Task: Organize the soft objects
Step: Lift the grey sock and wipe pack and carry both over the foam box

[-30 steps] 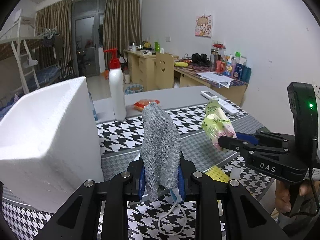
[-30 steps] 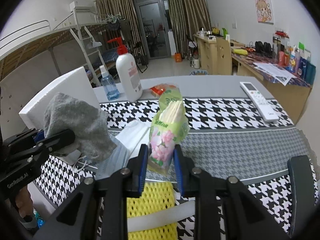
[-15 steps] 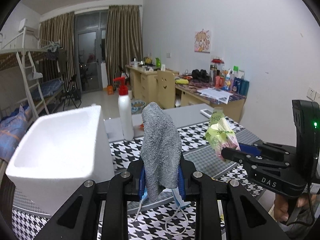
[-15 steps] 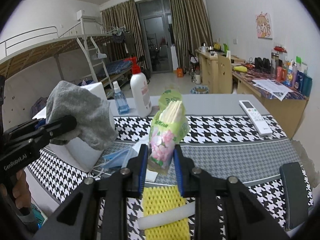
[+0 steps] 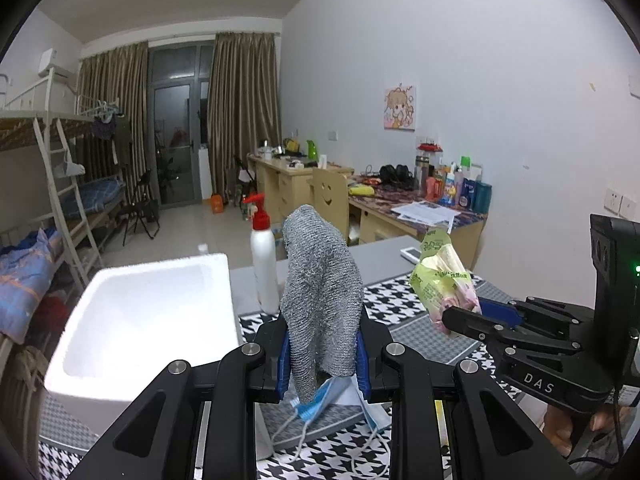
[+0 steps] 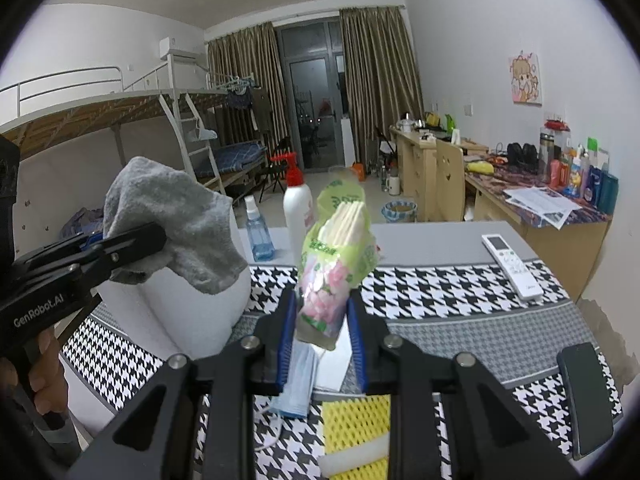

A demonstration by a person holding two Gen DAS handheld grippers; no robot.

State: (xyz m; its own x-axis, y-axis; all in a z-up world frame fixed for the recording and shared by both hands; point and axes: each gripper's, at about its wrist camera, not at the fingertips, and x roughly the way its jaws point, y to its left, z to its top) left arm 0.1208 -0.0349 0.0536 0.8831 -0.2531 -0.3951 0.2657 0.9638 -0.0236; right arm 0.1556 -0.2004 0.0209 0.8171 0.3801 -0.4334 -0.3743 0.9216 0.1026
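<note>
Now you are lifting both claws higher than a second ago: the left claw (image 5: 322,360) is pinching the grey cloth (image 5: 320,292) above the tabletop (image 5: 404,268), beside the white foam box (image 5: 148,312), whose open inside is now showing, while the right claw (image 6: 322,330) is pinching the tissue pack (image 6: 336,256) aloft.

Lower end of the tissue pack (image 6: 334,264) behind the claw's blue pads (image 6: 286,344); desk-bottle labels illegible.
</note>
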